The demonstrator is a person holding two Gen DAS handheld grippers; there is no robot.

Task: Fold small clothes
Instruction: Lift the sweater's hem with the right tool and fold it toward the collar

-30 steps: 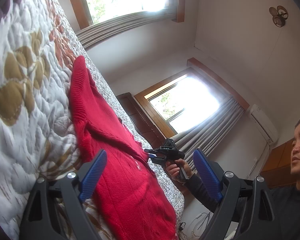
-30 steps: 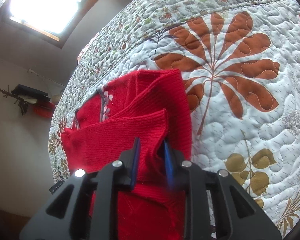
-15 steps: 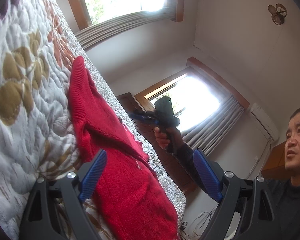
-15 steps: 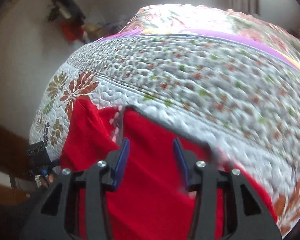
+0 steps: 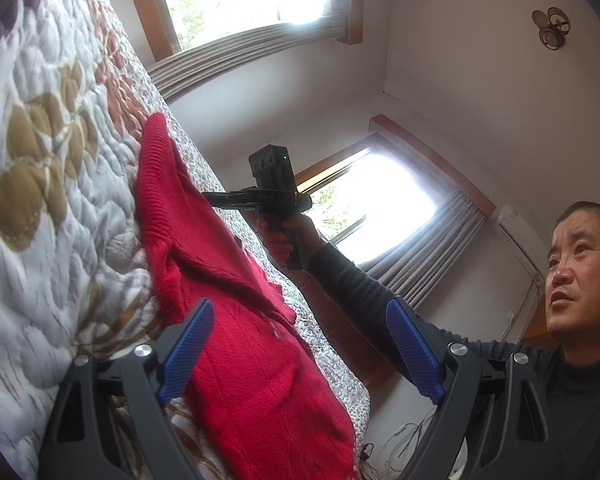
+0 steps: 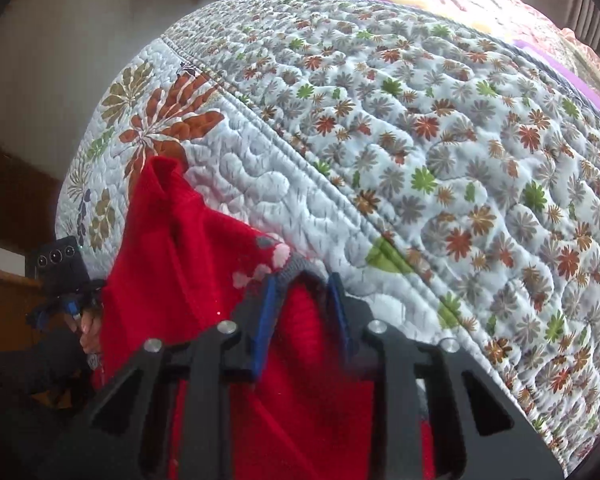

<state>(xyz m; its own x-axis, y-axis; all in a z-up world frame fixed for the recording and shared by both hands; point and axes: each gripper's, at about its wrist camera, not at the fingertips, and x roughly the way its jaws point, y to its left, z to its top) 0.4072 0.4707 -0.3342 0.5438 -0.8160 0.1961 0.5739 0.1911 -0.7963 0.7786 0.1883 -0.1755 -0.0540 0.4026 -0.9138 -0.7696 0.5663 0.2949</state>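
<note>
A red knit sweater [image 5: 228, 320] with a grey-trimmed collar [image 6: 298, 266] lies partly folded on the quilted bed [image 5: 40, 208]. My left gripper [image 5: 300, 346] hovers open and wide over the sweater's lower part, holding nothing. My right gripper [image 6: 302, 314] is at the neckline, its blue pads [image 6: 266, 320] closed in on the collar, with red knit filling the narrow gap. From the left wrist view, the right gripper [image 5: 220, 200] touches the sweater's upper part, held by a hand [image 5: 288, 236]. One sleeve is folded across the sweater's body [image 6: 160, 248].
The floral quilt [image 6: 420, 160] stretches far beyond the sweater. The bed's edge [image 5: 340, 380] runs beside the garment, with a person in a dark sleeve [image 5: 360, 296] standing there. Windows with curtains [image 5: 380, 208] and a wall lie behind.
My right gripper let go of the sleeve, swung up to the neckline and narrowed its jaws on the collar. The left gripper has stayed open and almost still.
</note>
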